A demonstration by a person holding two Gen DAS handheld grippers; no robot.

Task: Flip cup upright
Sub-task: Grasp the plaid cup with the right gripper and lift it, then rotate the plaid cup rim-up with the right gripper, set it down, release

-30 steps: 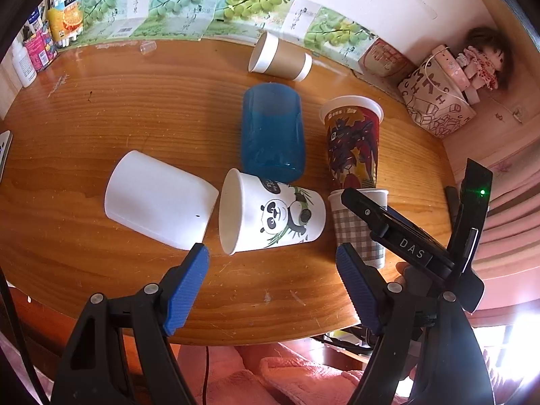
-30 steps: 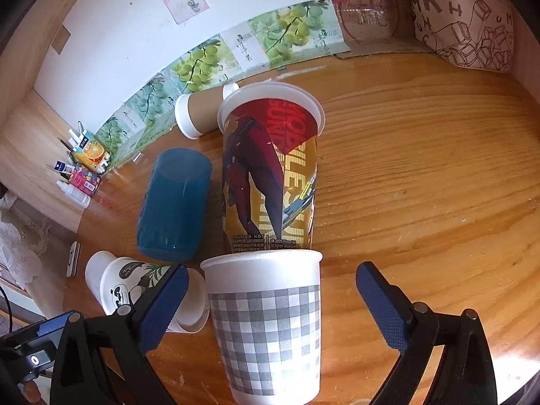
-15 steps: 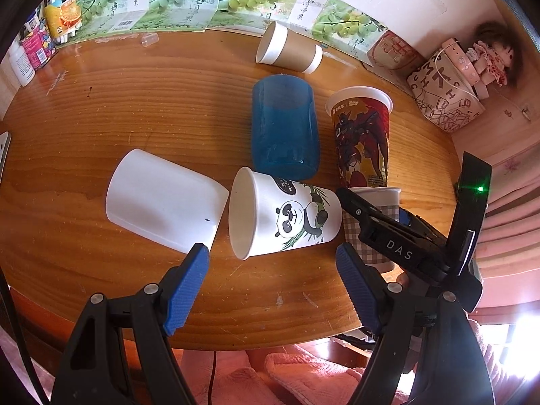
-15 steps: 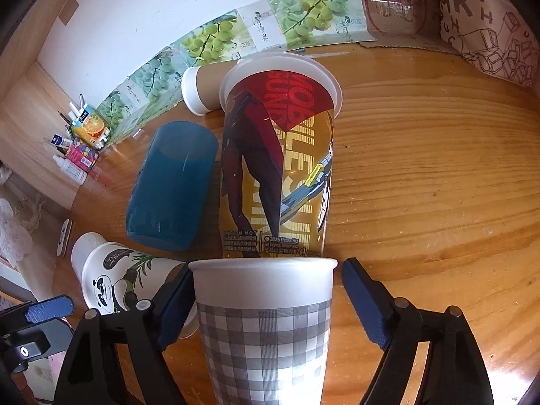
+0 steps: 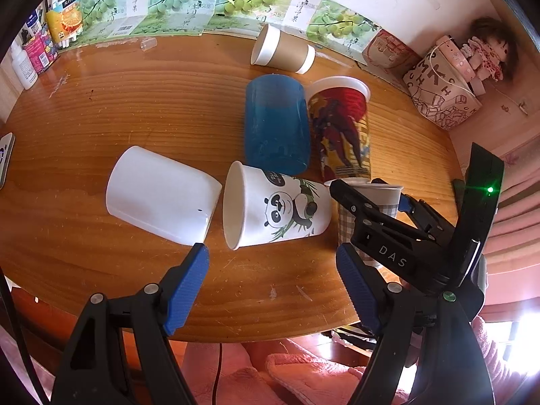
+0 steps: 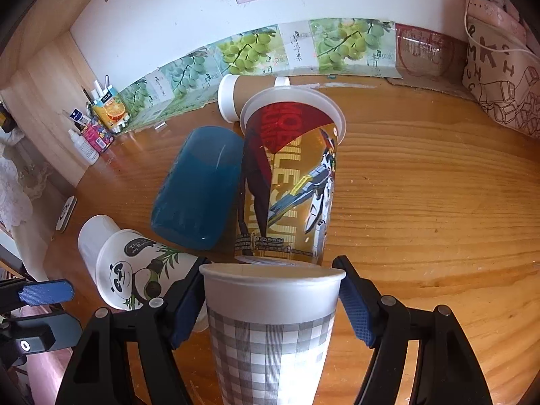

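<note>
Right gripper (image 6: 271,307) clamps the empty checked cup (image 6: 270,330); left gripper (image 5: 273,287) gapes wide near the panda cup (image 5: 276,209).

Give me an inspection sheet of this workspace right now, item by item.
Surface: wooden table, scuffed.
Job's things: checked cup between the right tongs; panda cup, white cup, blue cup, brown cup and robot-print cup lie on their sides.
Clutter: bottles and cartons, patterned bag, doll.
Grippers: right tongs against checked cup; left tongs open, empty.
Cables: dark lead under the table edge.
Surroundings: grape-print panels, white wall.
</note>
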